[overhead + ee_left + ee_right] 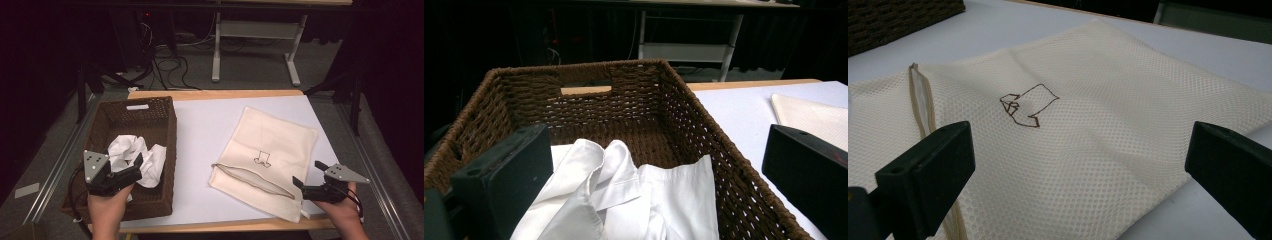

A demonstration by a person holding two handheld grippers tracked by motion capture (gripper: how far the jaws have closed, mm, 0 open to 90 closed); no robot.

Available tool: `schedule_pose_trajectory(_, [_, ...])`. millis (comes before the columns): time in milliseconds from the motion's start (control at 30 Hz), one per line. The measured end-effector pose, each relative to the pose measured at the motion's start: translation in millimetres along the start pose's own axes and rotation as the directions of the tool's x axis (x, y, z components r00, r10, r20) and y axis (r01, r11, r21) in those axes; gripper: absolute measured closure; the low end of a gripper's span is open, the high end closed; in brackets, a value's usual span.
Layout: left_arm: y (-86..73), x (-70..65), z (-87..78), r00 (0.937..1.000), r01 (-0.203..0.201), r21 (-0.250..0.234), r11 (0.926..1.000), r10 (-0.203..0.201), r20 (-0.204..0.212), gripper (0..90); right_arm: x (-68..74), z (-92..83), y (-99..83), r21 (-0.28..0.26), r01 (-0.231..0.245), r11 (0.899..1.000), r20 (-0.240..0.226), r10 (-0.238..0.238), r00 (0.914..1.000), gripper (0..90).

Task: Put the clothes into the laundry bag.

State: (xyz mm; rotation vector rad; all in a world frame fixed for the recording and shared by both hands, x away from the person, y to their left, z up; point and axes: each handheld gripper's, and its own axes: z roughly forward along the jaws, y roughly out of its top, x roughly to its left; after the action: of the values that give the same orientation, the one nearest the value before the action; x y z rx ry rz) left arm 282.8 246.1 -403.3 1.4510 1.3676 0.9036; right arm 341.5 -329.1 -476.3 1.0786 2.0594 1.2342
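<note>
Wicker forms the brown basket (165, 107) set at the left of the white-covered table (200, 125), and a crumpled white shirt (137, 157) is seen lying inside it. The left gripper (131, 170) is held over the basket's near end, just above the shirt, with its jaws spread wide and nothing between them. A cream mesh laundry bag (270, 145) is laid flat at the right, its zipped mouth (250, 177) gaping slightly. The right gripper (307, 174) is held at the bag's near right corner, jaws likewise spread and empty.
</note>
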Motion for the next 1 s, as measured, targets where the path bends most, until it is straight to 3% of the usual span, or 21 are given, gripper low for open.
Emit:
schedule_pose_trajectory(233, [0.0,-4.8,7.3,0.9987,-0.04,0.01,0.9992,0.039,0.032,6.5,0.0,-0.9,0.8,-0.001,-0.003,1.0,0.005,0.003,1.0,0.4])
schedule_pose_trajectory(367, [0.9,-4.3,14.9,0.9985,-0.049,0.052,0.9975,0.048,0.025,3.9,-2.4,0.3,0.0,0.0,-0.005,1.0,0.006,0.005,1.0,0.4])
schedule_pose_trajectory(500, [5.0,3.1,27.3,0.9994,-0.016,0.105,0.9943,0.013,0.032,0.9,-3.8,-0.5,-0.2,0.002,-0.01,1.0,0.001,0.01,0.9999,0.6])
schedule_pose_trajectory(533, [7.6,8.6,33.9,0.9997,-0.01,0.141,0.9899,0.007,0.023,0.7,-3.9,-0.5,-0.2,0.002,-0.007,1.0,-0.002,0.007,1.0,0.7])
schedule_pose_trajectory(567, [7.6,8.6,33.9,0.9997,-0.01,0.141,0.9899,0.007,0.023,0.7,-3.9,-0.5,-0.2,0.002,-0.007,1.0,-0.002,0.007,1.0,0.7])
schedule_pose_trajectory(600, [9.3,15.6,41.1,0.9999,-0.009,0.185,0.9826,0.007,0.011,0.6,-3.8,-0.5,0.2,0.001,-0.005,1.0,-0.002,0.005,1.0,0.8])
schedule_pose_trajectory(633, [9.3,15.6,41.1,0.9999,-0.009,0.185,0.9826,0.007,0.011,0.6,-3.4,-0.5,0.3,0.0,-0.007,1.0,-0.005,0.007,1.0,0.9])
schedule_pose_trajectory(667, [10.5,25.6,47.7,0.9998,0.015,0.243,0.9699,-0.018,0.007,0.6,-2.8,-0.6,0.4,0.002,-0.011,1.0,-0.005,0.011,0.9999,1.0])
schedule_pose_trajectory(700, [10.5,25.6,47.7,0.9998,0.015,0.243,0.9699,-0.018,0.007,0.6,-2.5,-0.5,0.4,0.002,-0.01,1.0,-0.006,0.01,0.9999,1.0])
schedule_pose_trajectory(733, [10.2,33.9,54.5,0.9998,0.021,0.299,0.954,-0.021,-0.003,0.5,-2.1,-0.3,0.4,0.003,-0.009,1.0,-0.009,0.009,0.9999,1.1])
schedule_pose_trajectory(767, [10.2,33.9,54.5,0.9998,0.021,0.299,0.954,-0.021,-0.003,0.5,-2.1,-0.3,0.4,0.003,-0.009,1.0,-0.009,0.009,0.9999,1.1])
schedule_pose_trajectory(800, [9.6,37.9,58.3,0.9994,0.035,0.332,0.9427,-0.036,-0.004,0.4,-2.0,0.5,0.3,0.005,-0.001,1.0,-0.013,0.001,0.9999,1.2])
schedule_pose_trajectory(833, [7.2,44.1,66.6,0.9985,0.053,0.388,0.9201,-0.054,-0.008,0.2,-1.8,1.0,0.3,0.005,0.0,1.0,-0.014,0.0,0.9999,1.3])
schedule_pose_trajectory(867, [5.3,46.6,71.3,0.9977,0.063,0.417,0.9066,-0.068,-0.004,0.3,-1.6,1.3,0.3,0.008,-0.002,1.0,-0.014,0.003,0.9999,1.4])
schedule_pose_trajectory(900, [5.3,46.6,71.3,0.9977,0.063,0.417,0.9066,-0.068,-0.004,0.3,-1.7,1.5,0.3,0.009,-0.001,1.0,-0.017,0.001,0.9999,1.5])
schedule_pose_trajectory(967, [0.2,50.8,81.5,0.9968,0.072,0.486,0.8711,-0.079,-0.006,0.4,-1.5,1.6,0.3,0.009,-0.001,1.0,-0.016,0.001,0.9999,1.6])
schedule_pose_trajectory(1000, [-2.4,52.1,86.5,0.9977,0.065,0.525,0.8489,-0.065,-0.019,0.4,-1.2,1.3,0.3,0.009,-0.004,1.0,-0.015,0.004,0.9999,1.7])
